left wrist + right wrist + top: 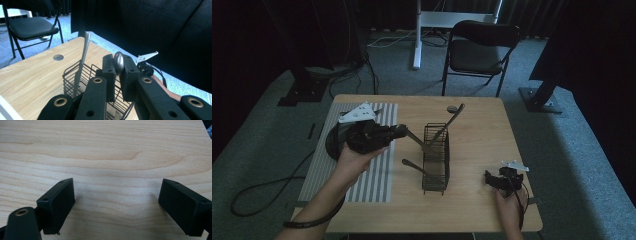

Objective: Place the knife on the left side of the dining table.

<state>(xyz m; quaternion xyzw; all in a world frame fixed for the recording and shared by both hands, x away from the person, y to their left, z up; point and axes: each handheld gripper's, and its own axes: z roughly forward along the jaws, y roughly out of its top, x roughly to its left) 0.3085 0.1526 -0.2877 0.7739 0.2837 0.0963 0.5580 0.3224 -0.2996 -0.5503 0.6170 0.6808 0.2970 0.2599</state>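
left gripper [118,75] clamped on a metal spoon [118,63], handle end between its pads, wire basket [75,80] just beyond the jaws, second utensil [83,57] standing in it, right gripper [117,205] jaws wide apart over bare table [105,150]

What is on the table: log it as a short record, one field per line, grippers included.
surface: light wooden table
container: black wire basket, mid-table
in basket: grey metal utensil leaning upright, another handle poking out its left side
left gripper: shut on a rounded grey metal utensil handle, beside the basket
right gripper: open, over bare wood
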